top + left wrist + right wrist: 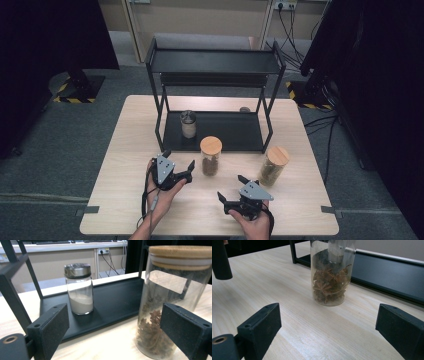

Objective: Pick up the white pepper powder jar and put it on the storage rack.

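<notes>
left gripper [178,168]: mine, lower left of centre in the high view, jaws spread wide with nothing pressed between them, just beside the star anise jar.
right gripper [233,190]: mine, lower centre of the high view, jaws wide apart and empty, over bare desk [125,150].
star anise jar [210,156]: glass with a bamboo lid, upright on the desk at mid-frame, just in front of the rack; in the left gripper view [165,302] it stands at the right, partly behind my right jaw.
second bamboo-lidded jar [274,165]: right of centre, upright on the desk.
metal-capped jar [79,288]: white powder inside, on the lower shelf of the black rack [215,62].
</notes>
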Action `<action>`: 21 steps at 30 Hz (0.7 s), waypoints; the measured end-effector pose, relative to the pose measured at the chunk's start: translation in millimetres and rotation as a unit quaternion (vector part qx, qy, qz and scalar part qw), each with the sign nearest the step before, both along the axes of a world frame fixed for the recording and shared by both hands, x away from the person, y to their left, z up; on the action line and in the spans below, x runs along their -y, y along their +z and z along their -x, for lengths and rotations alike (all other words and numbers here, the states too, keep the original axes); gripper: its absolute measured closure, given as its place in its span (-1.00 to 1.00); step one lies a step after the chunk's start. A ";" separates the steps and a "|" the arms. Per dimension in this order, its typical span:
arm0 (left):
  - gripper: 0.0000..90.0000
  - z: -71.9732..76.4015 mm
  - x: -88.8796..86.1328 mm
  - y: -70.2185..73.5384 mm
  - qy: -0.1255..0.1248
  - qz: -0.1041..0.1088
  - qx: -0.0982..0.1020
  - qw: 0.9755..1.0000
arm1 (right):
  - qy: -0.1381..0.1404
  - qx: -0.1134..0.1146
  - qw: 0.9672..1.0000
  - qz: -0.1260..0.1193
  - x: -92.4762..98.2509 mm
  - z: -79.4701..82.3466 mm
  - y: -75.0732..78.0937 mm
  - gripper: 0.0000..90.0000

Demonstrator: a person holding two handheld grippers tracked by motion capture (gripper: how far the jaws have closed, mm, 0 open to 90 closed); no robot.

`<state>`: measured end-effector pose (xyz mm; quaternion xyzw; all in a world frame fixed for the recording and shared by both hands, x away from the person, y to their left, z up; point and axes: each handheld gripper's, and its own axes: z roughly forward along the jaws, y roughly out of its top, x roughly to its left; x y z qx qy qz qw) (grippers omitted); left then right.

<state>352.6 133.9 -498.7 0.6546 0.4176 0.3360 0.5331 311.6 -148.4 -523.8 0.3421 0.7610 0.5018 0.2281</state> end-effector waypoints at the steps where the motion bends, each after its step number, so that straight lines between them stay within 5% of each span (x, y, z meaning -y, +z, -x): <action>1: -0.82 1.0 0.0 -1.1 -0.001 0.003 -0.002 1.000 | 0.000 0.000 1.000 0.000 0.0 0.0 0.0 -0.86; 10: -0.82 14.4 -1.0 -9.1 -0.014 -0.003 -0.009 1.000 | 0.000 0.000 1.000 -0.003 0.6 -0.3 0.0 -0.86; 21: -0.82 30.8 -6.1 -19.9 -0.023 0.014 -0.021 0.999 | 0.000 0.000 1.000 -0.003 0.4 -0.3 0.0 -0.86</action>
